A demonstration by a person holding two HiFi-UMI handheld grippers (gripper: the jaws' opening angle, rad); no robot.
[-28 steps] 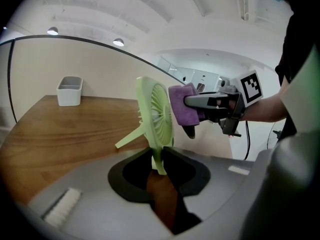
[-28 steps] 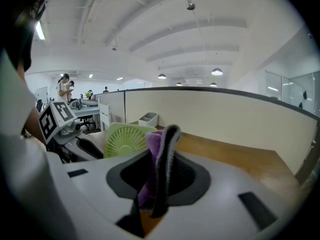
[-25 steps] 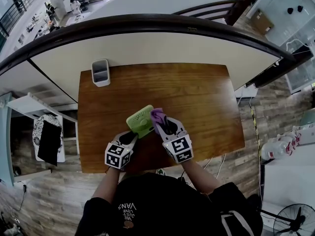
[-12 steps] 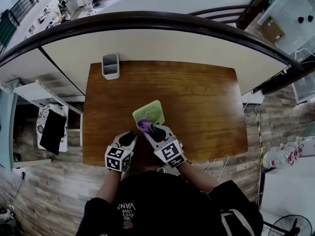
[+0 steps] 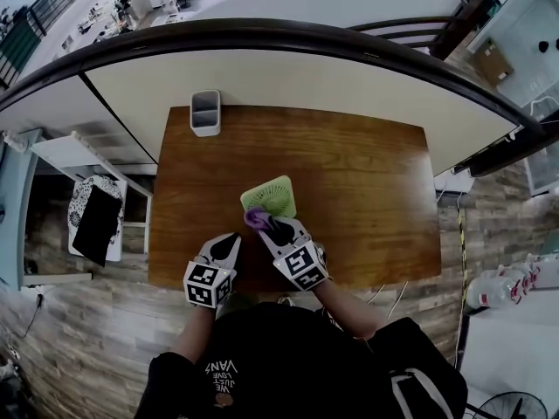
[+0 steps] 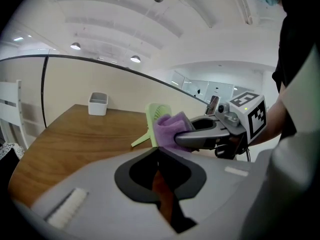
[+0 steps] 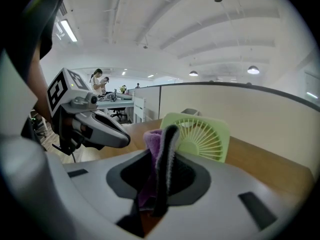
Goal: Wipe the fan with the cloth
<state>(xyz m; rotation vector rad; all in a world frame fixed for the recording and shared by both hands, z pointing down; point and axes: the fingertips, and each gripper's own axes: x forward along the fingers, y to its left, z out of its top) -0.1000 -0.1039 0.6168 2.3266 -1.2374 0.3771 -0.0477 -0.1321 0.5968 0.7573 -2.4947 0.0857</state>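
In the head view, the green fan [image 5: 271, 196] is standing near the middle of the wooden table [image 5: 367, 190], somewhat toward its near edge, and a white container [image 5: 205, 113] is sitting by the far left corner. The right gripper [image 5: 265, 225] is pinching the purple cloth [image 5: 255, 219] and holding it against the fan's near left corner. The left gripper [image 5: 229, 243] is hanging over the near edge, just beside the right one and apart from the fan. In the left gripper view, that claw's jaws have just been closing and are standing together with nothing between them; beyond them the cloth [image 6: 169, 129] is pressing on the fan [image 6: 151, 119], which is leaning back on its prop. In the right gripper view, the jaws are clamping narrowly on a fold of cloth [image 7: 152, 144] right in front of the fan's grille [image 7: 205, 136], while the left gripper [image 7: 125, 138] is showing at the left, clear of both.
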